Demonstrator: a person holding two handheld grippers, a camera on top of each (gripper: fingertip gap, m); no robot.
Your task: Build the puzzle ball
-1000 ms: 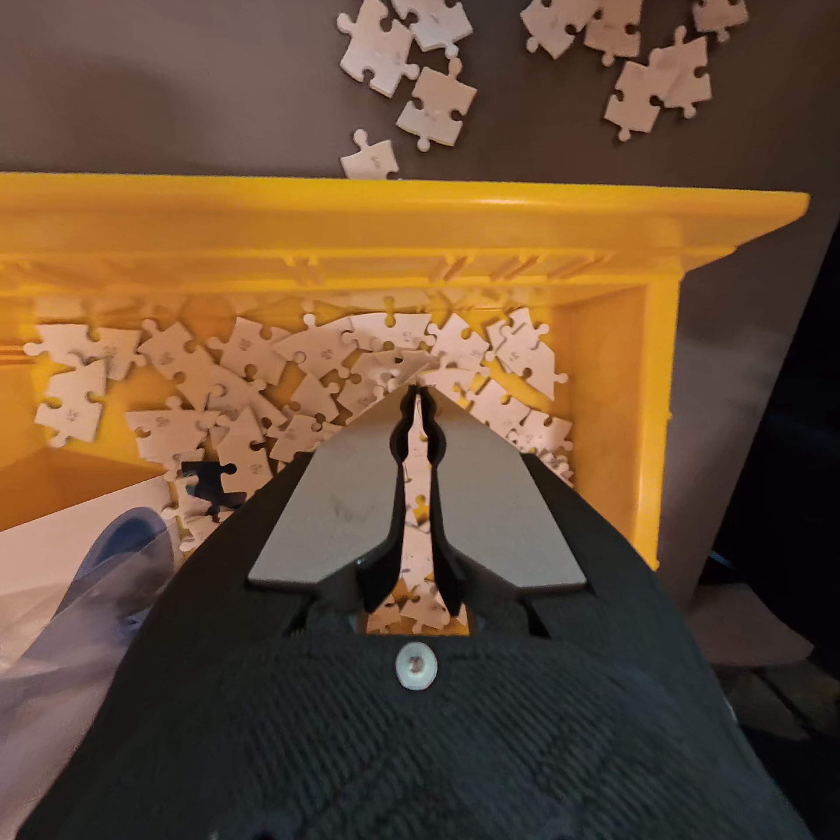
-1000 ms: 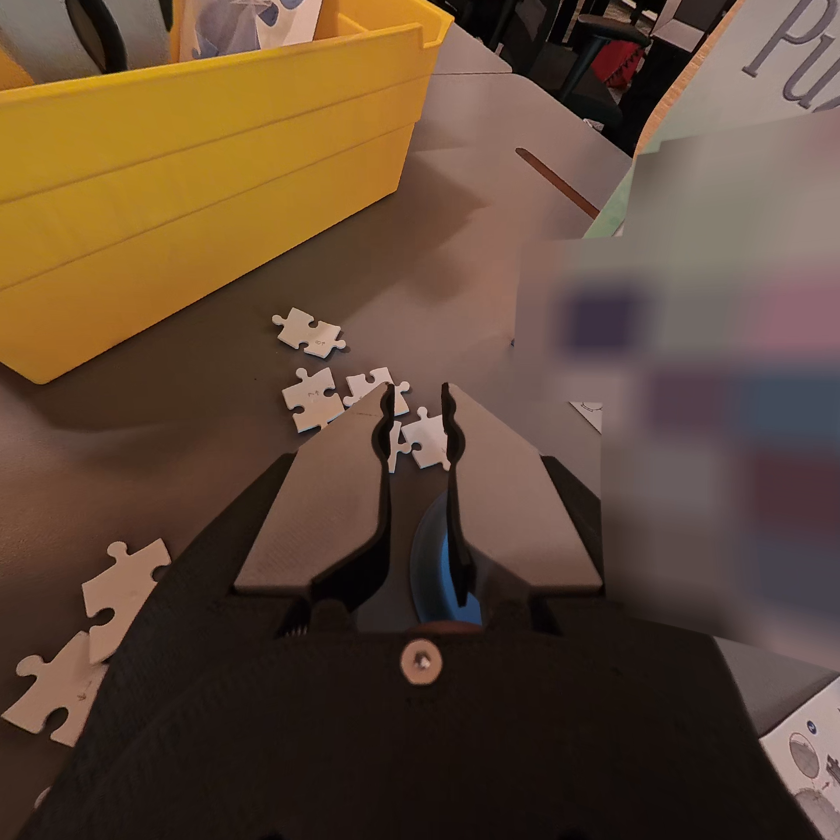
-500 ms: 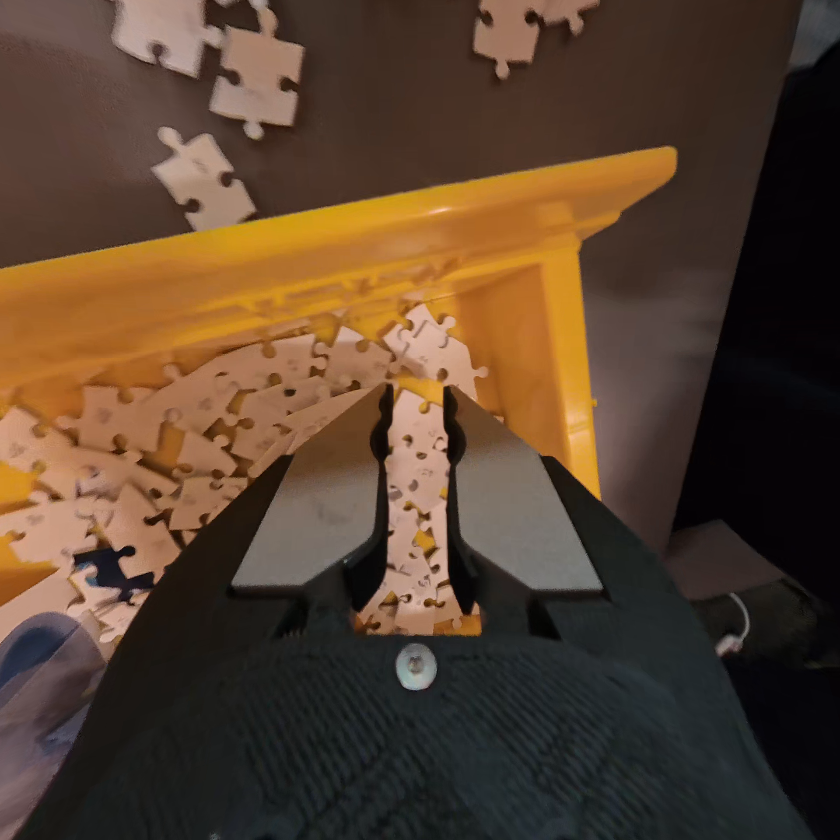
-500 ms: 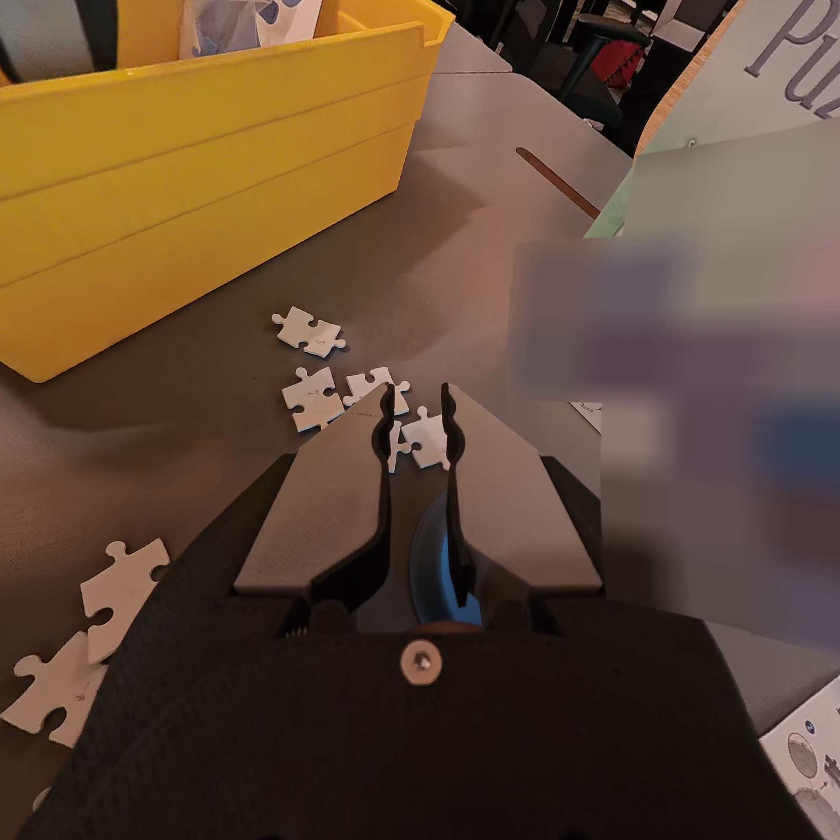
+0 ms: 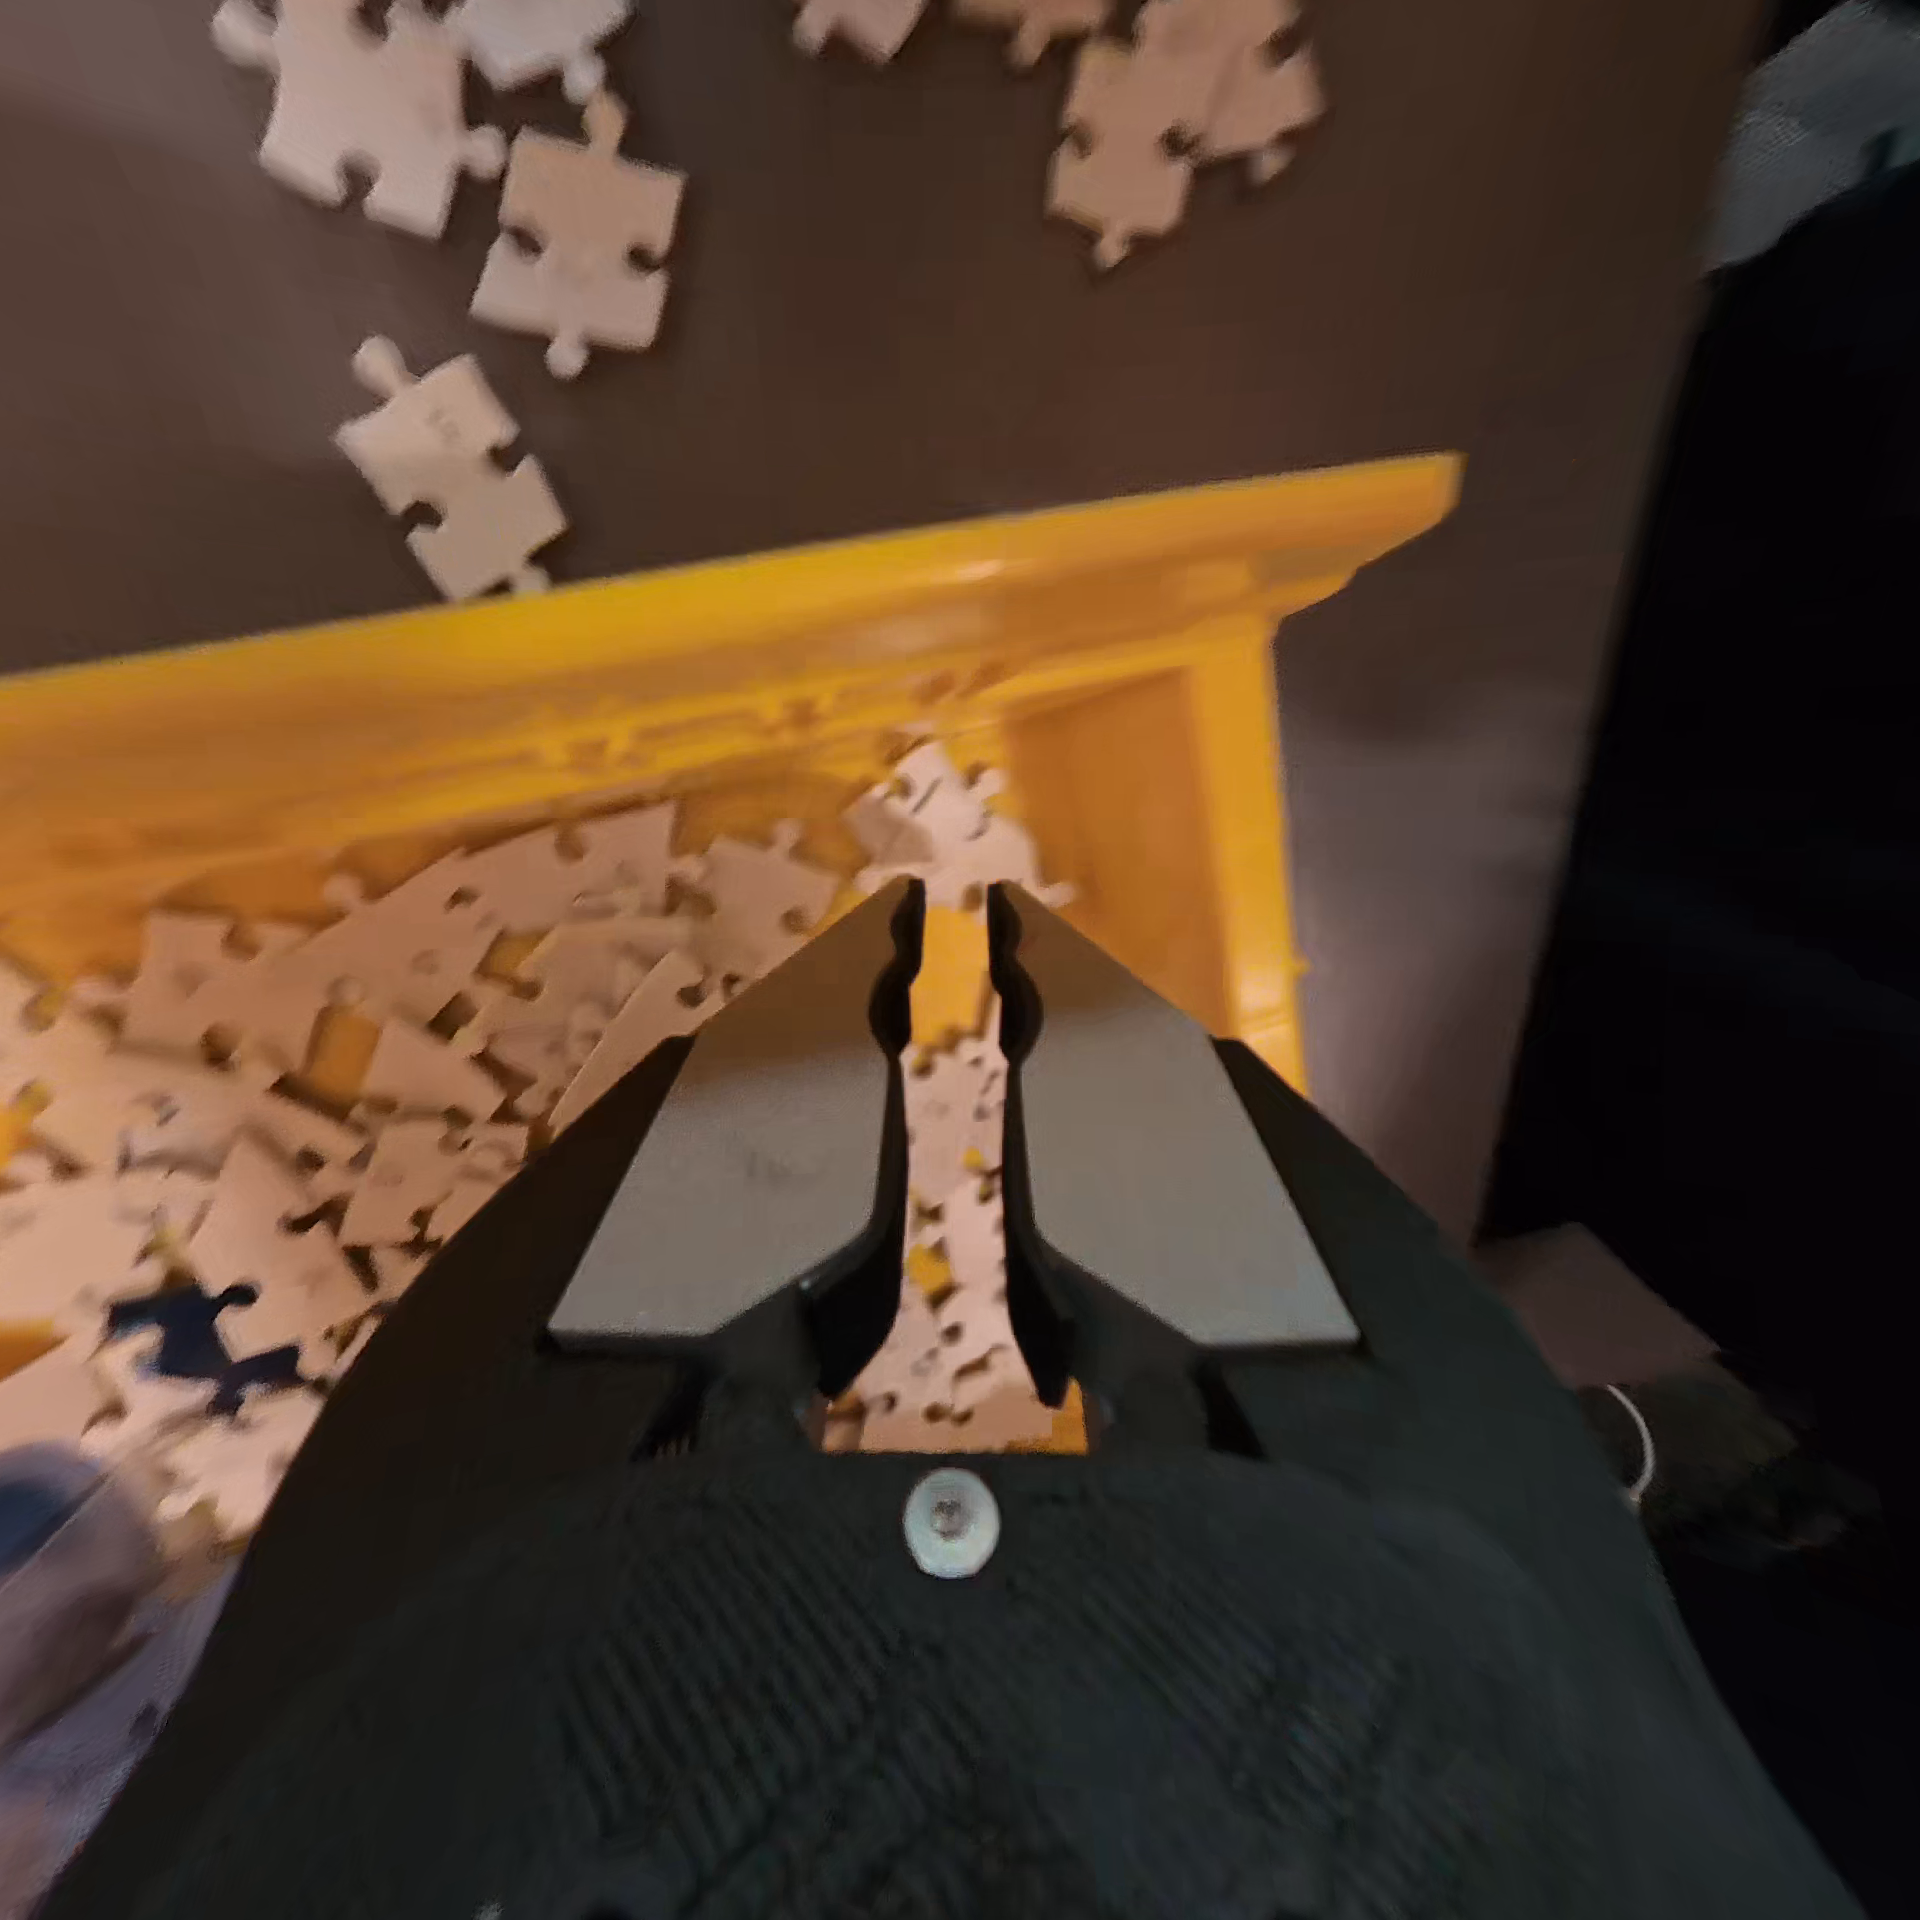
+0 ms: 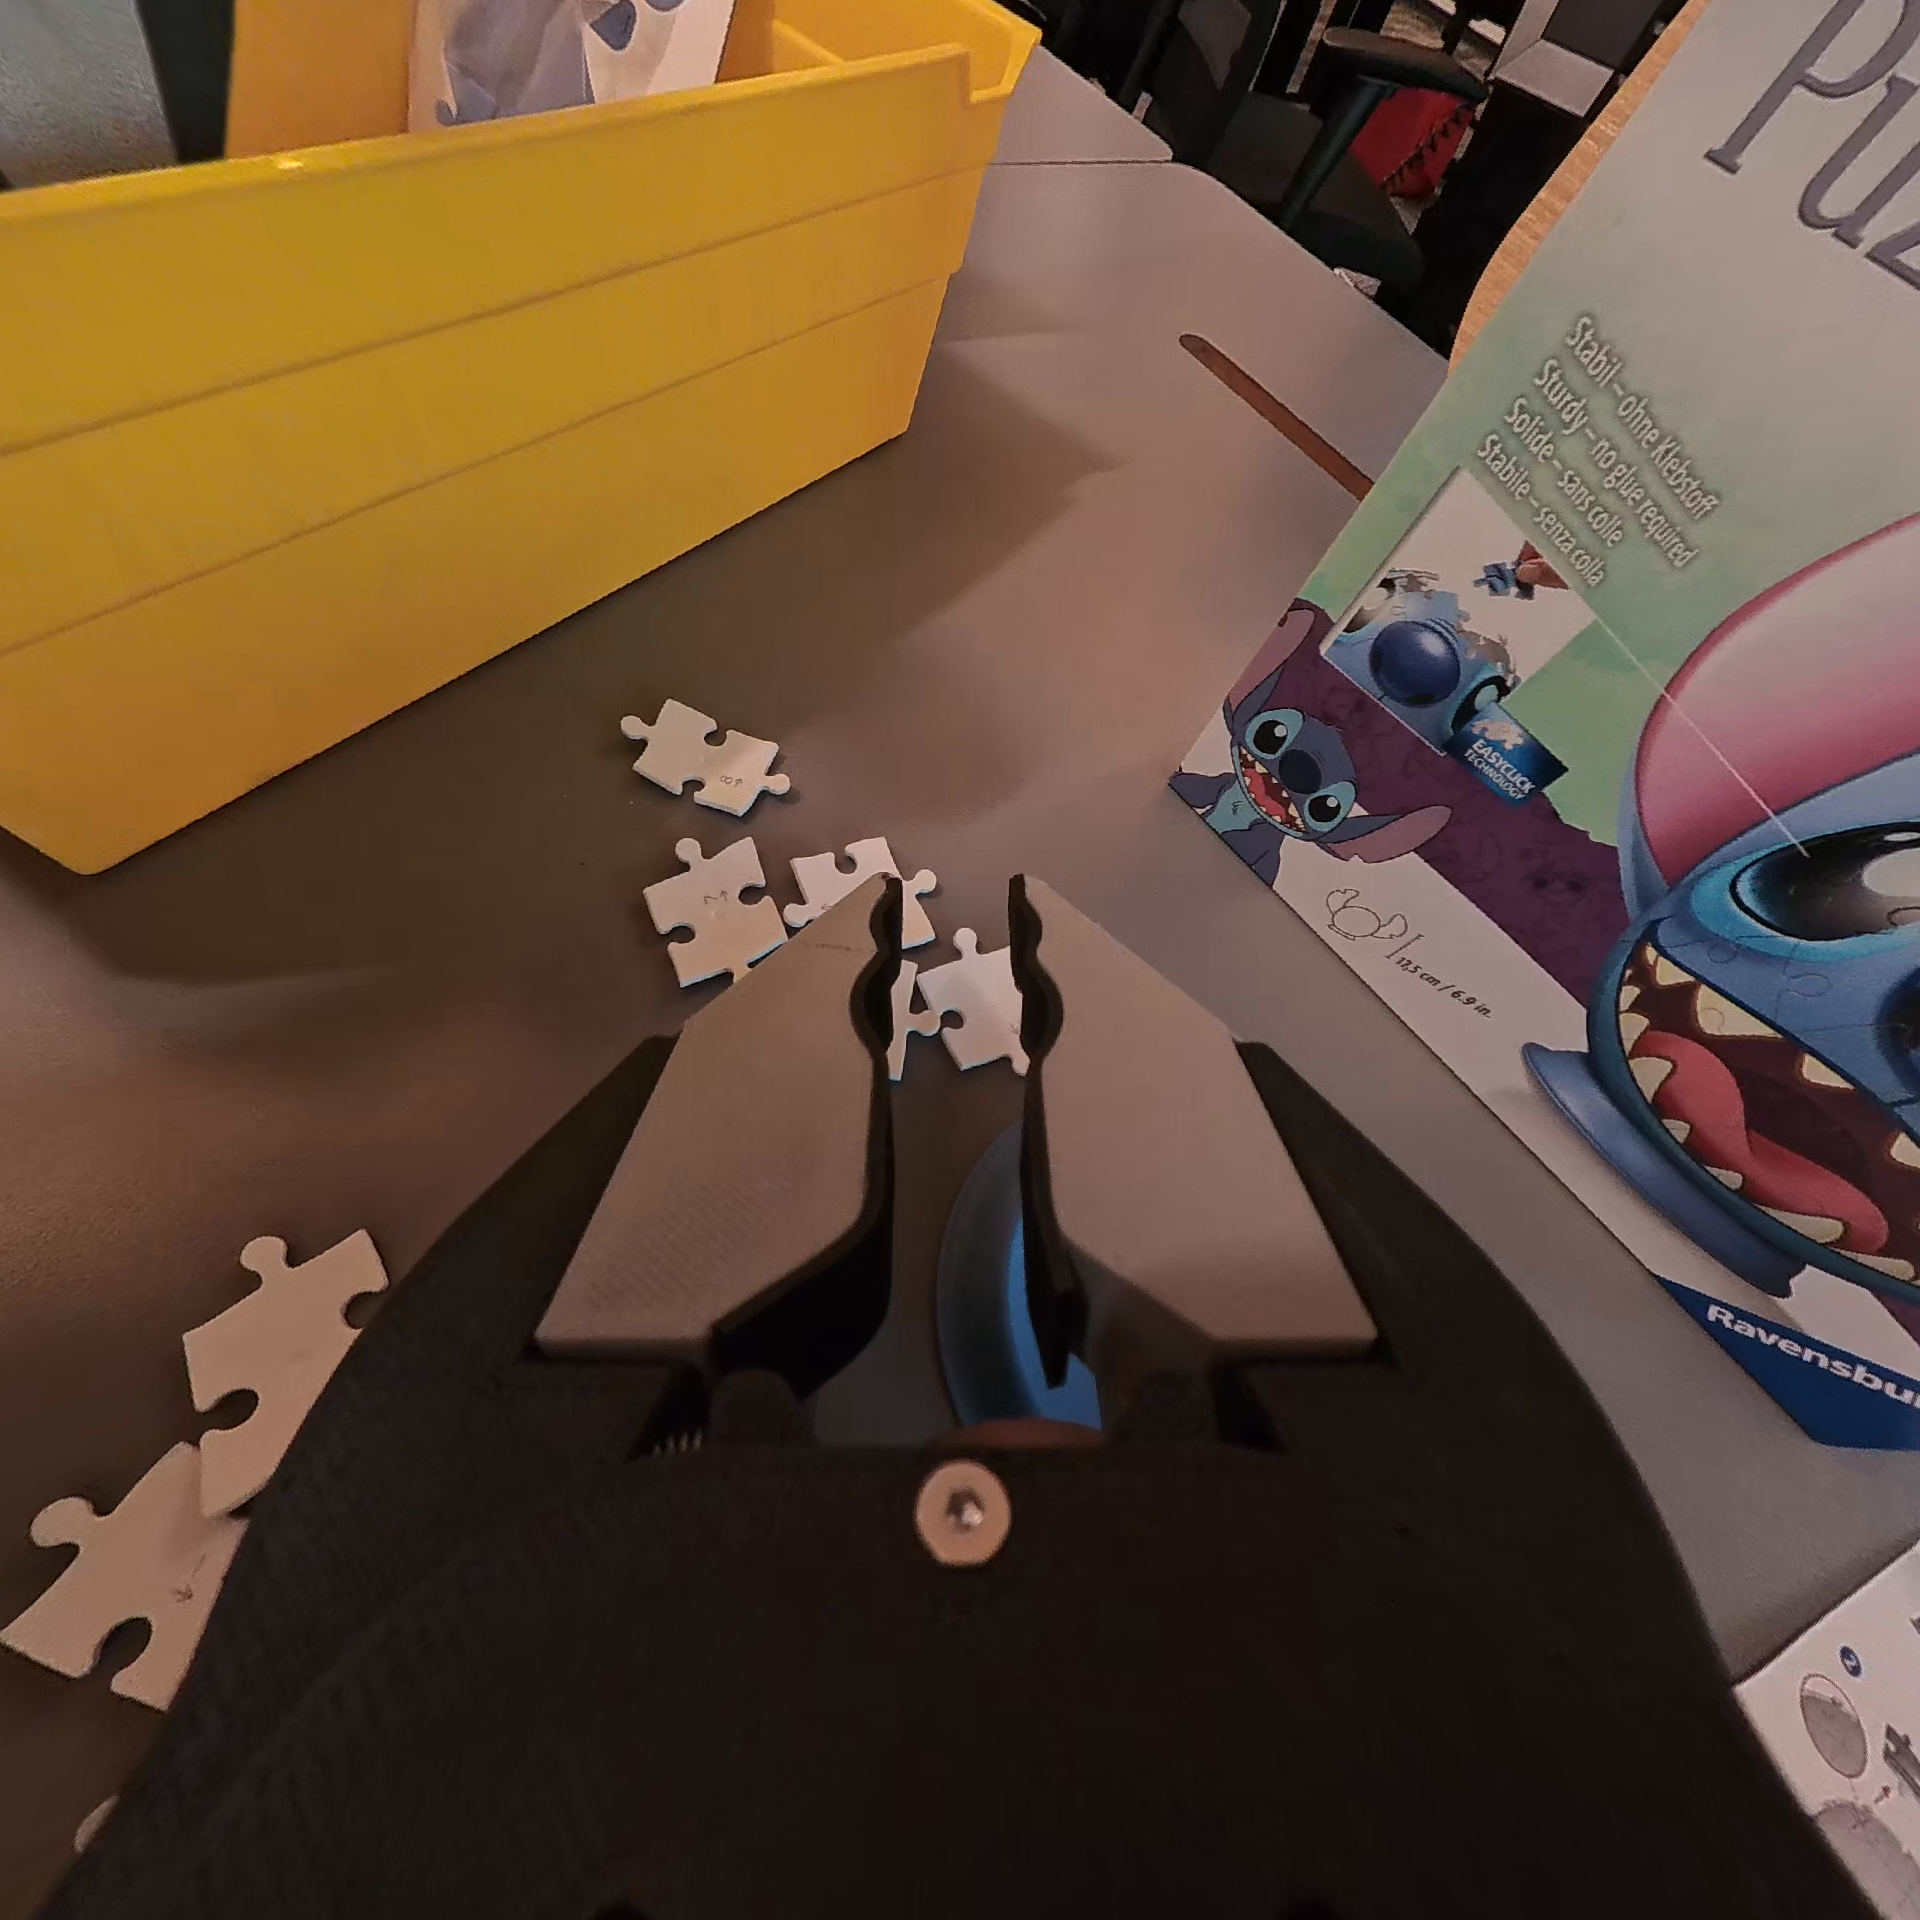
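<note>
- Left gripper (image 5: 954,902) hangs over the yellow bin (image 5: 727,665), tips aimed down at the heap of puzzle pieces (image 5: 395,1039) near the bin's right end. Jaws a narrow gap apart, nothing between them; prob. lining up to pick one piece.
- Pieces in the bin lie mostly pale back up, overlapping. One dark piece (image 5: 187,1340) shows at lower left. Loose stack means a single piece will be hard to isolate; risk of lifting two or of one sliding off.
- Left view is blurred, so exact contact w/ the heap can't be told.
- Right gripper (image 6: 954,904) is low over the bench (image 6: 987,644), jaws part open. A blue curved part (image 6: 992,1309) sits at the right finger near its base; whether it's clamped, can't tell.
- A few pieces (image 6: 717,914) lie face down on the bench just ahead of the right tips, set apart from the bin, likely sorted for joining.
- Two joined pieces (image 6: 197,1455) lie at left, so assembly looks barely begun; no ball visible yet.
- Puzzle box (image 6: 1662,727) stands at right, picture side toward the work, prob. as reference.
</note>
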